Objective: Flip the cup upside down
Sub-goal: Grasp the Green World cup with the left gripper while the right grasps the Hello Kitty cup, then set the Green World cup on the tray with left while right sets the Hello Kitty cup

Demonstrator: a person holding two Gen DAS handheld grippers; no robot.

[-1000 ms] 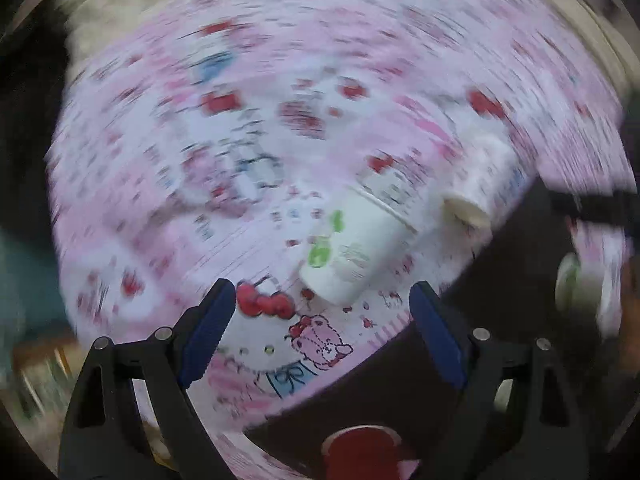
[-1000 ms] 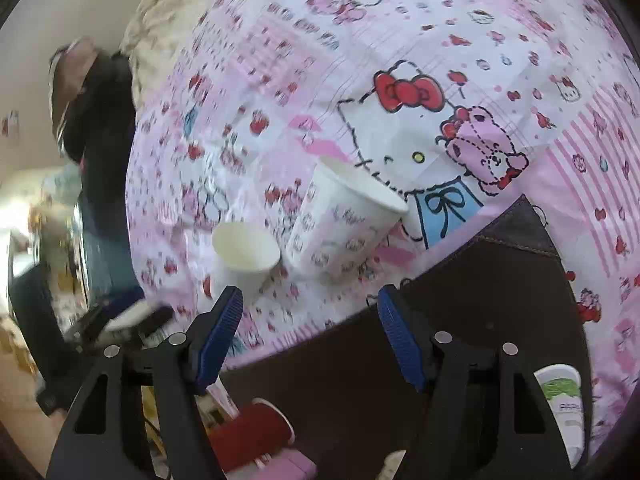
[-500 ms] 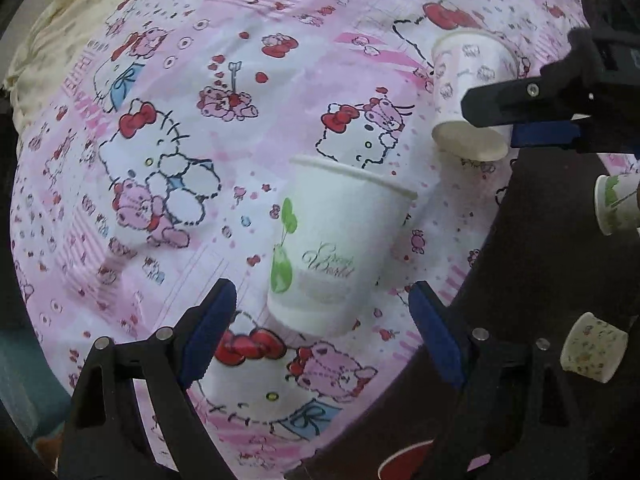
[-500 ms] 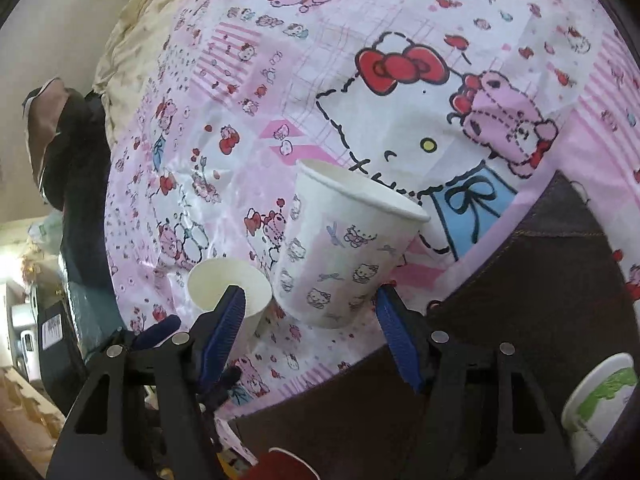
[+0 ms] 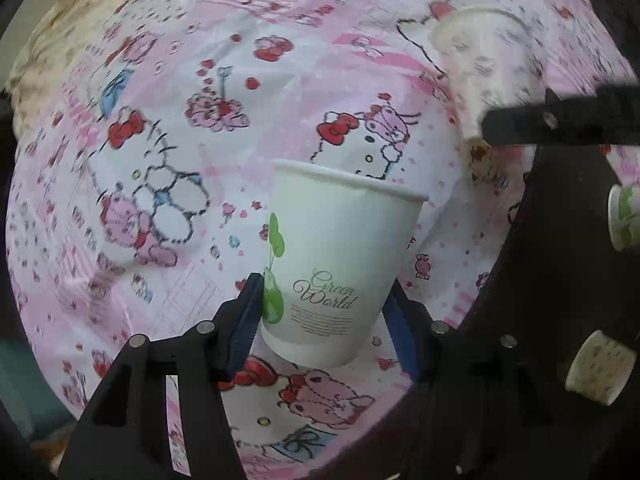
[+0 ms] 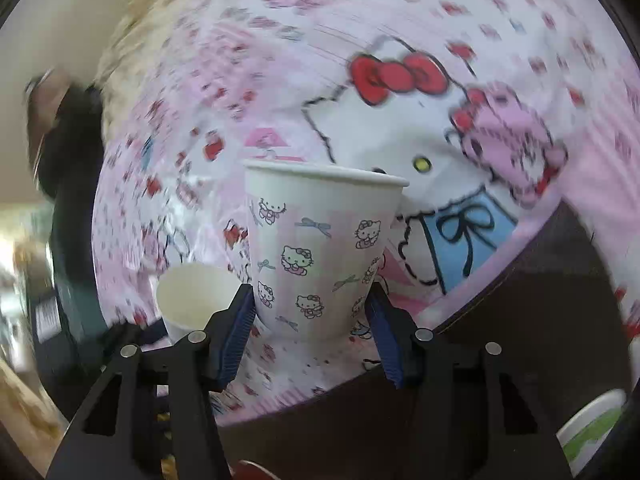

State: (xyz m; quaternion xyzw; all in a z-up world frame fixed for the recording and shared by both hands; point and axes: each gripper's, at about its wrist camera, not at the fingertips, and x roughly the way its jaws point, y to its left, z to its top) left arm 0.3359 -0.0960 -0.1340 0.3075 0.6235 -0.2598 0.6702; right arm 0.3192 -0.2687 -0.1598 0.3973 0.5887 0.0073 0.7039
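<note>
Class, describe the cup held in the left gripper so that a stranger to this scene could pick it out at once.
Start at the pink cartoon-cat tablecloth. Near its front edge, the left gripper clamps a white paper cup, rim up. Unlike the cat-patterned cup beside it, this one is plain white with green leaves and the words "Green World".

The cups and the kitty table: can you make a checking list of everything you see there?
Surface: pink cat-print cloth, wrinkled; dark strip along its near edge.
Job's things: Green World cup and kitty-print cup, both mouth up.
Clutter: three more paper cups at the edges, one green-printed, one dotted; something red at the bottom edge.
Grippers: left gripper shut on the Green World cup, right gripper shut on the kitty-print cup; both just closed.
Cables: nothing seen.
Surroundings: yellowish fabric beyond the cloth; blurred room.
</note>
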